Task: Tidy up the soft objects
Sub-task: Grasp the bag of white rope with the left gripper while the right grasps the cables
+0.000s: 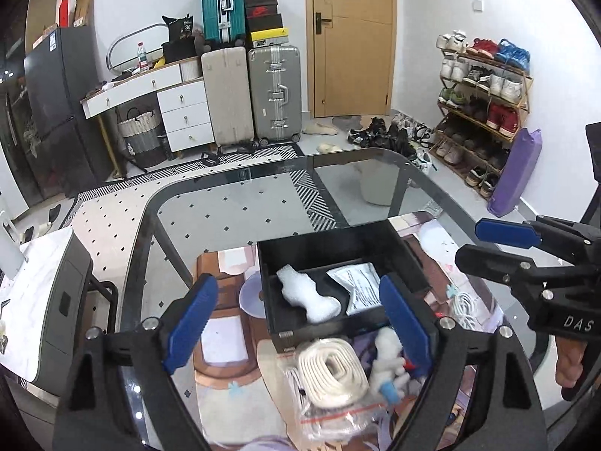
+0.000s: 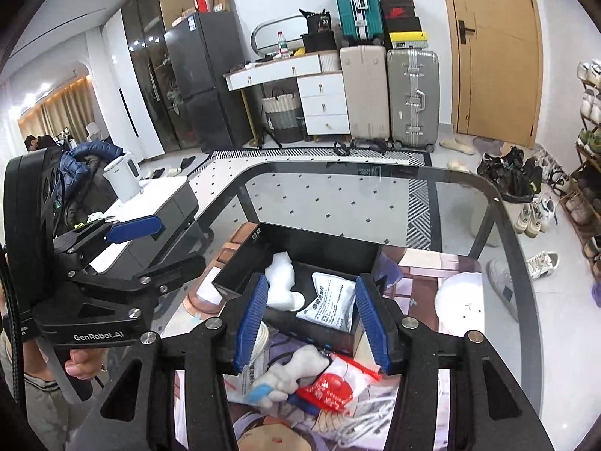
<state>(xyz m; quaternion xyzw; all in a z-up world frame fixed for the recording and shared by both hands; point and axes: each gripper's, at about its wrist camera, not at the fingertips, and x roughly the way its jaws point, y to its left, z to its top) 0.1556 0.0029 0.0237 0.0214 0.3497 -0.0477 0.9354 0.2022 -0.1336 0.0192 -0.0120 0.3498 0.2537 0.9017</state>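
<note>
Left gripper (image 1: 296, 323) spread wide, nothing between its blue pads, hanging over the near end of the glass table (image 1: 233, 206). Right gripper (image 2: 311, 323) also spread, empty, over the same pile; it shows from the side in the left view (image 1: 499, 244), fingers apart.

Black box (image 1: 323, 251) sits on the table toward the near middle, on a printed mat (image 1: 225, 387). Inside the box: white foam piece (image 1: 306, 295) on the left side, white printed pouch (image 1: 358, 287) on the right side, just beside each other. Same two in the right view: foam (image 2: 280, 285), pouch (image 2: 330, 302), box wall (image 2: 326, 248).

In front of the box, toward the near table edge, loose pile:
- rolled cream strap (image 1: 332, 376) lying in a clear zip bag (image 1: 338, 421)
- small white plush toy (image 1: 388, 360) with a blue tip, just right of the strap, touching the left gripper's right pad; in the right view the toy (image 2: 293, 374) lies between the right gripper's fingers, lower down, contact unclear
- red and white packet (image 2: 330, 387) beside the toy, on its right
- white cable (image 1: 469, 304) coiled on the mat to the right of the box

Round white soft thing (image 2: 460, 300) on the mat near the table's right edge, apart from the box
</note>
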